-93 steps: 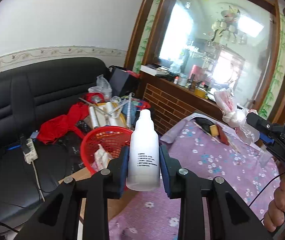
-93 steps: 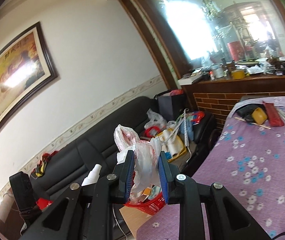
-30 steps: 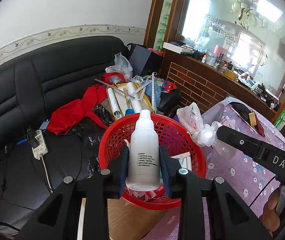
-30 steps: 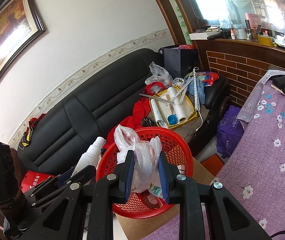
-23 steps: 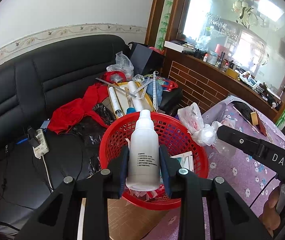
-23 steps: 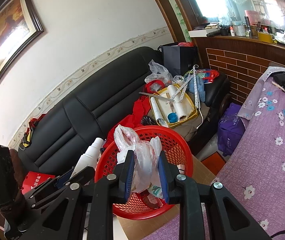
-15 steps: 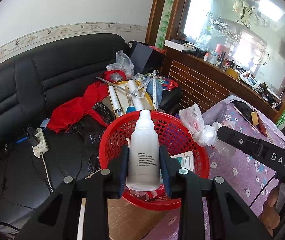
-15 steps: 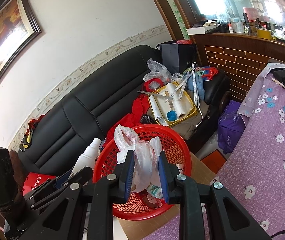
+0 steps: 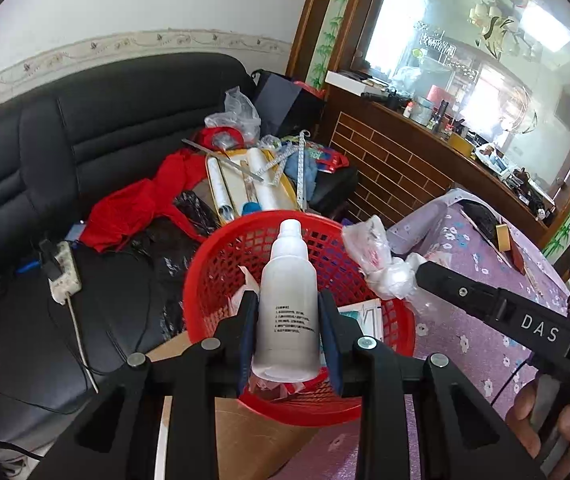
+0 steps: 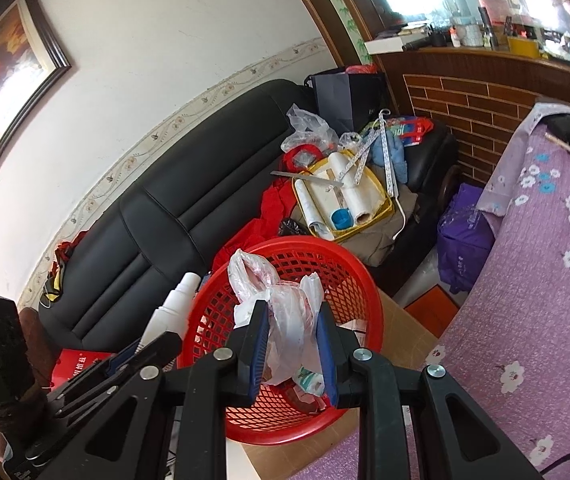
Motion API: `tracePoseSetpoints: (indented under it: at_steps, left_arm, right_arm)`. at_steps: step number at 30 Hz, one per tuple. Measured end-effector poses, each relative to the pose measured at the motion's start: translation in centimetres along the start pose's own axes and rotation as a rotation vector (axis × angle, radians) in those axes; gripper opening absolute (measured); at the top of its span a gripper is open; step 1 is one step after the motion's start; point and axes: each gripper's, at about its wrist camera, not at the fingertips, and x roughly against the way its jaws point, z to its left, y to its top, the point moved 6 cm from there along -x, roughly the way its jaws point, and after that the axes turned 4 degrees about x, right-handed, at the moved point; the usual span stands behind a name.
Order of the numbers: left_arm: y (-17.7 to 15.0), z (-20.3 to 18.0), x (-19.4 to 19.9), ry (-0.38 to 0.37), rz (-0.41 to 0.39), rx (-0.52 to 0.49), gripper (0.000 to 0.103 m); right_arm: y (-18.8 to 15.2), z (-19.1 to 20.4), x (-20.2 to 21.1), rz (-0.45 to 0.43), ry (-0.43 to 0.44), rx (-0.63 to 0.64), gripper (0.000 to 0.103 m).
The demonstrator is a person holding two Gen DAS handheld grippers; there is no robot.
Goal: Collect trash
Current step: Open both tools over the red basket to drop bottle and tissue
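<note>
While its blue-padded jaws clamp the smooth white plastic bottle (image 9: 287, 304) upright, the left gripper (image 9: 287, 342) hangs over the round red mesh basket (image 9: 221, 264), whose lattice wall shows behind the bottle's narrow cap at twelve o'clock. The right gripper (image 10: 292, 354) pinches a crinkled, translucent plastic bag (image 10: 281, 312) above the same basket (image 10: 341, 276), with paper scraps lying inside. Beyond the rim, at one o'clock in the right view, a yellow tray (image 10: 381, 196) of white rolls sits on the glossy black leather sofa (image 10: 189, 200). A purple flowered tablecloth (image 10: 545, 280) lies at three o'clock.
</note>
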Motion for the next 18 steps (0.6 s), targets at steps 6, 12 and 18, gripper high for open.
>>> tracePoseSetpoints:
  at_steps: [6,12,18]
  left_arm:
    - [-0.4,-0.5,-1.4,-0.004,0.02,-0.002,0.032]
    - [-0.9,-0.7,-1.3,-0.011,0.027,0.009,0.04]
    - [-1.3,-1.7,0.9,0.004,-0.033,-0.024,0.068]
  right_arm:
    - [0.0,-1.0,-0.9,-0.011,0.04,-0.037,0.03]
    - [-0.1,-2.0,0.0,-0.039,0.069,-0.072,0.076]
    - [0.2,-1.9,3.1,-0.087,0.091,-0.062,0.076]
